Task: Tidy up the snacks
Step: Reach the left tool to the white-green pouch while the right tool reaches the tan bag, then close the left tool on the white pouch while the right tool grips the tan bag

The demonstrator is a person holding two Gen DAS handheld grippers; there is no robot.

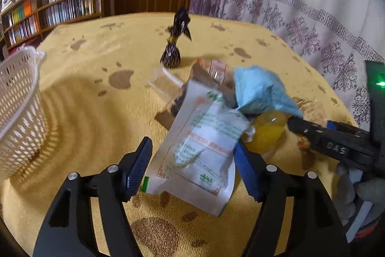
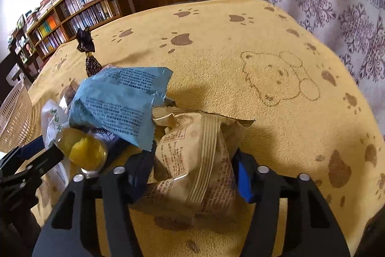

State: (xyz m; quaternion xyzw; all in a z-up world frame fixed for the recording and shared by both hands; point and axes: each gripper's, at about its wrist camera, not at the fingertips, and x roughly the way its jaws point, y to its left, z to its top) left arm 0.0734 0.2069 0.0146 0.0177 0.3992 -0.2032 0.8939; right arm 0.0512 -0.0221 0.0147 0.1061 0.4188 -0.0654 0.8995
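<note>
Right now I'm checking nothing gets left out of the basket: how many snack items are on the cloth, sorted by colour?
White packet: 1
Blue packet: 1
Tan packet: 1
Yellow jelly cup: 1
Dark wrapped candy: 1
Clear-wrapped brown snacks: at least 1, partly hidden under the pile
Total: 6 visible

Your right gripper (image 2: 192, 175) has its jaws set around a tan snack packet (image 2: 199, 155), each blue pad against one side of it. Just left of it, a light blue packet (image 2: 120, 100) with dark print lies tilted over the pile, above a clear cup of yellow jelly (image 2: 86, 153) and a white packet with green print (image 2: 54, 119). The other gripper (image 2: 26, 168) reaches in from the left edge. A dark wrapped candy (image 2: 90, 59) stands upright farther back on the yellow paw-print cloth (image 2: 276, 112). A white slotted basket (image 2: 14, 107) sits at far left.
</note>
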